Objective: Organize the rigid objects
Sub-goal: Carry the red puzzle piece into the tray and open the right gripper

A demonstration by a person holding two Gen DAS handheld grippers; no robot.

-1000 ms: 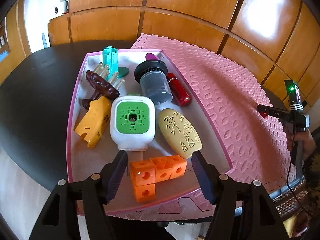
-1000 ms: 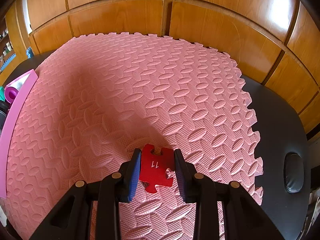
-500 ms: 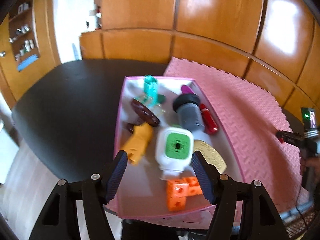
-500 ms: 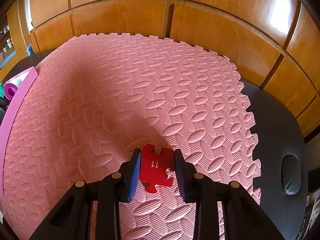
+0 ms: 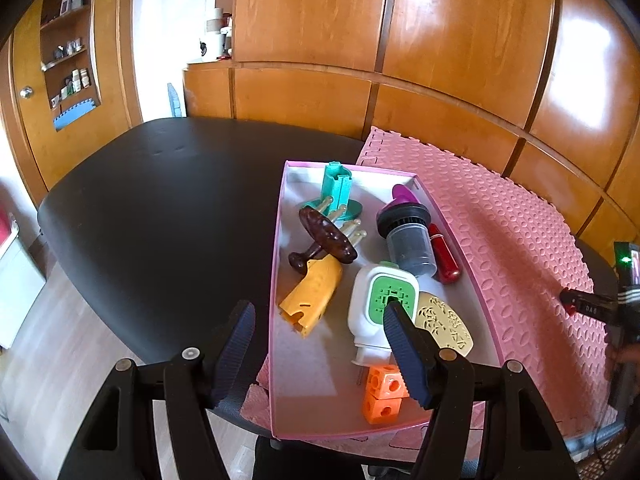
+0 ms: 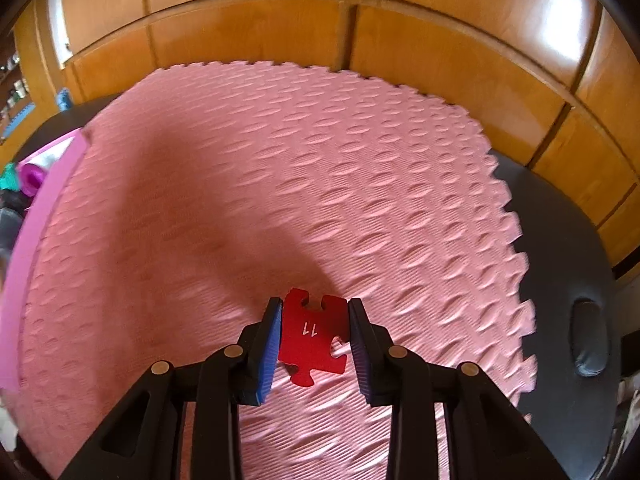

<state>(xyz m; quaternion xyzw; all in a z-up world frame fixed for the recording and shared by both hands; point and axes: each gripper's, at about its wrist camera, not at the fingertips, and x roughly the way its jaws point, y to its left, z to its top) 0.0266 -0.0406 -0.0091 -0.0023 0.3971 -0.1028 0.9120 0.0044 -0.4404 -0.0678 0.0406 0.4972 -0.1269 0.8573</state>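
Pink mat [image 6: 320,160] blurs; left gripper [image 5: 320,344] has lifted off tray [image 5: 276,280].

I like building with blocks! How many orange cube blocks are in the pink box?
3, joined in an L at the near end of the pink box: the corner cube, the lower cube, and a third cube mostly hidden behind the finger. More may be hidden.

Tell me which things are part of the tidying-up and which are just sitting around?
Part of the job:
red puzzle piece, pinched in the right gripper
pink tray of toys
orange cubes
left gripper, open

Just there:
black table
pink foam mat
wooden cabinets
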